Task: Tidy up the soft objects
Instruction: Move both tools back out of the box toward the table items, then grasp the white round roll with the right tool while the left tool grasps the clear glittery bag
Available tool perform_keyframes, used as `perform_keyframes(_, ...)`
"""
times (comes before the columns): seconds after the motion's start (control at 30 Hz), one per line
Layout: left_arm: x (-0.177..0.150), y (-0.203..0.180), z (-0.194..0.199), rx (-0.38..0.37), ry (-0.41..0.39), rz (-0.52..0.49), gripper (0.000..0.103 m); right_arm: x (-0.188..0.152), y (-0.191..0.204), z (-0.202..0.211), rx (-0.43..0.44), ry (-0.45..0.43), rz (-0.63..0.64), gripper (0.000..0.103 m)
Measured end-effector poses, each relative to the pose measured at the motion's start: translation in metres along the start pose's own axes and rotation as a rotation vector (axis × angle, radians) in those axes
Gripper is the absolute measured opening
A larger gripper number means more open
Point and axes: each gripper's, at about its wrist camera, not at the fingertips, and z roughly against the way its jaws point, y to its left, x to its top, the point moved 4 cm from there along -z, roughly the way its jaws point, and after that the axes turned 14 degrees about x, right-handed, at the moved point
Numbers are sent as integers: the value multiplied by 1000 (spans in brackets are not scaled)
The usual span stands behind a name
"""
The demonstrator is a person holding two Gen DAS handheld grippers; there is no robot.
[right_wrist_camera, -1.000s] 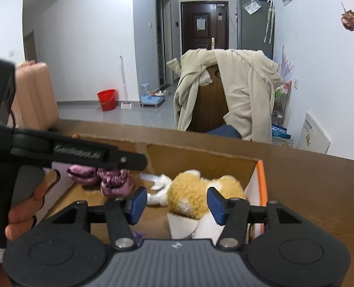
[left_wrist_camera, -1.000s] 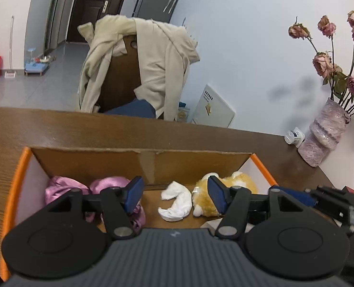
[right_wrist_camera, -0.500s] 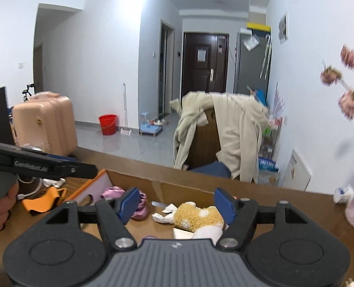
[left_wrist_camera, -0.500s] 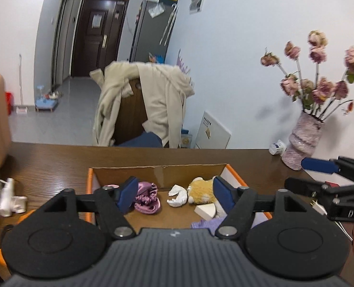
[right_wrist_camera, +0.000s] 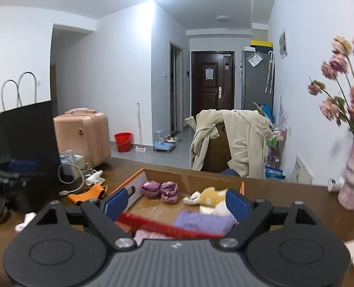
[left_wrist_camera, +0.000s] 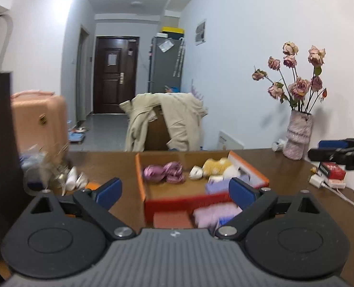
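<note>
A cardboard box with an orange rim (left_wrist_camera: 139, 174) and a red front wall stands on the brown table. In it lie a pink satin piece (left_wrist_camera: 163, 171), a white cloth (left_wrist_camera: 196, 173), a yellow plush toy (left_wrist_camera: 216, 166) and a purple cloth (left_wrist_camera: 216, 186). A pink fluffy item (left_wrist_camera: 215, 214) lies just in front of the box. My left gripper (left_wrist_camera: 175, 191) hovers well short of the box, jaws opening, nothing between them. My right gripper (right_wrist_camera: 177, 203) hovers beside it, also opening and empty. The right wrist view shows the box (right_wrist_camera: 129, 186), plush toy (right_wrist_camera: 211, 196) and purple cloth (right_wrist_camera: 205, 222).
A vase of dried roses (left_wrist_camera: 297, 136), a red pack (left_wrist_camera: 332, 169) and a white charger (left_wrist_camera: 320, 181) sit on the right. On the left are a black paper bag (right_wrist_camera: 26, 129), cables, a glass and an orange strap (right_wrist_camera: 88, 192). A coat-draped chair (left_wrist_camera: 167, 119) stands behind the table.
Both grippers have drawn back and up from inside the box, so the whole box now shows ahead. Their jaws have spread wider.
</note>
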Motion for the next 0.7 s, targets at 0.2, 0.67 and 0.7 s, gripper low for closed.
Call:
perform_keyframes(0.2,-56,12,56,11,-37,45,103,-57,38,45,37,-56,32,98)
perform_keyframes(0.67,-110,7,54,11,55,27,103,-136,61,48,33,18,-69,102)
perform_keyframes(0.7,-111,4,49,10,63,24,103,-138,58,45,24,25,-77,102)
